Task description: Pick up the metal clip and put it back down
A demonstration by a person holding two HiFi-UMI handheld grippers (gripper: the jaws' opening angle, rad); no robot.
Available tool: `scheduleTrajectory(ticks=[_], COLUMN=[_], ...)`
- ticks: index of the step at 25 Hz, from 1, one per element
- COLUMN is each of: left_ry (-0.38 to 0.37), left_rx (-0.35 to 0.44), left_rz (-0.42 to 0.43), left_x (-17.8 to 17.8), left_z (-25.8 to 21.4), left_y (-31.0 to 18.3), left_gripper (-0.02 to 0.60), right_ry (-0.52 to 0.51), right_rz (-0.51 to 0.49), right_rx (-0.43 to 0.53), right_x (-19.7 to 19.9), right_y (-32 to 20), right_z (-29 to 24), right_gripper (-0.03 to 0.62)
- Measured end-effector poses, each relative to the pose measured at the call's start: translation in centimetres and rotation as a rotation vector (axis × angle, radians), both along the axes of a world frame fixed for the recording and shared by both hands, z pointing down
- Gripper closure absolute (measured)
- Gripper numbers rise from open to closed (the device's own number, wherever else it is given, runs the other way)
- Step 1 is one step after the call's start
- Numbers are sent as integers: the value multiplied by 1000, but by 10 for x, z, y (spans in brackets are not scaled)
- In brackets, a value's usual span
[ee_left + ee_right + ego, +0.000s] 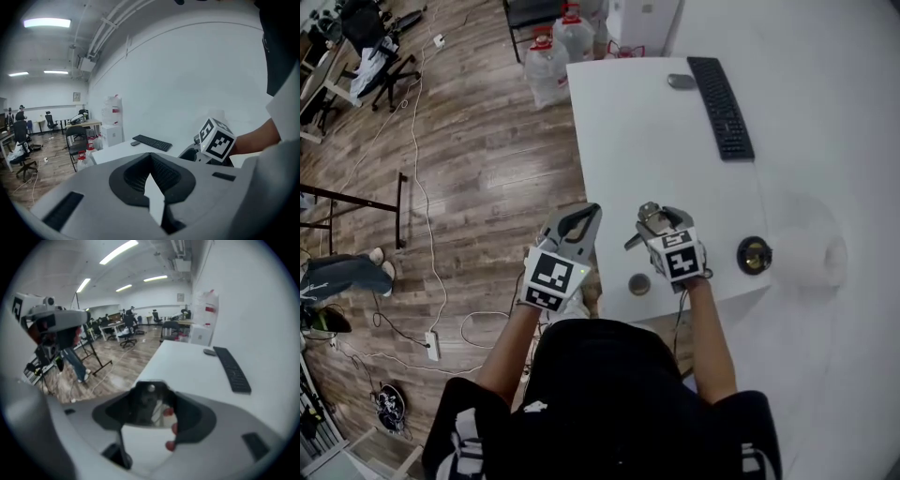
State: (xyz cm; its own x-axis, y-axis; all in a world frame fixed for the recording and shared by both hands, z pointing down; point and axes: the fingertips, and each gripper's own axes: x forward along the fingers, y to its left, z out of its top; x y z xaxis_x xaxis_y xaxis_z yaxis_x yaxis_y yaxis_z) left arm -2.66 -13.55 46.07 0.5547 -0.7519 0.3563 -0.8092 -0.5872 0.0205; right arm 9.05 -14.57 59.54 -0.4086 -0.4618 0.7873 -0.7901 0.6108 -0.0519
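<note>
A shiny metal clip (148,399) with a rivet at its top sits between the jaws of my right gripper (154,414), which is shut on it. In the head view the right gripper (647,225) hovers above the near edge of the white table (656,159), and the clip (650,214) shows as a small metal piece at its tip. My left gripper (589,214) hangs just left of the table's edge, over the wood floor. Its jaws (151,164) meet at the tips with nothing between them.
A black keyboard (721,106) and a mouse (681,82) lie at the table's far end. A round black and brass object (754,255) and a small silver disc (639,284) sit near the front edge. Water bottles (548,66) stand on the floor beyond the table.
</note>
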Motion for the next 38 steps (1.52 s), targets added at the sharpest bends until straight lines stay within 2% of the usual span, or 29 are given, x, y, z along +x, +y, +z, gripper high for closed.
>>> scheduleTrajectory(ticks=[12, 20, 27, 34, 38], left_ry=[16, 39, 64, 84, 103], left_rx=[127, 253, 349, 439, 461], left_rz=[44, 51, 55, 59, 60], left_x=[9, 7, 6, 0, -1], left_z=[-55, -112, -154, -193, -209], left_y=[9, 19, 22, 29, 31], left_gripper=[557, 557, 557, 557, 557], right_ry=[-97, -198, -227, -257, -279], right_rz=[98, 155, 188, 216, 223], right_rx=[272, 448, 614, 705, 730], right_x=[10, 11, 15, 16, 19], right_y=[10, 13, 14, 22, 27], right_z=[-120, -194, -256, -296, -313], right_gripper=[309, 309, 309, 309, 309])
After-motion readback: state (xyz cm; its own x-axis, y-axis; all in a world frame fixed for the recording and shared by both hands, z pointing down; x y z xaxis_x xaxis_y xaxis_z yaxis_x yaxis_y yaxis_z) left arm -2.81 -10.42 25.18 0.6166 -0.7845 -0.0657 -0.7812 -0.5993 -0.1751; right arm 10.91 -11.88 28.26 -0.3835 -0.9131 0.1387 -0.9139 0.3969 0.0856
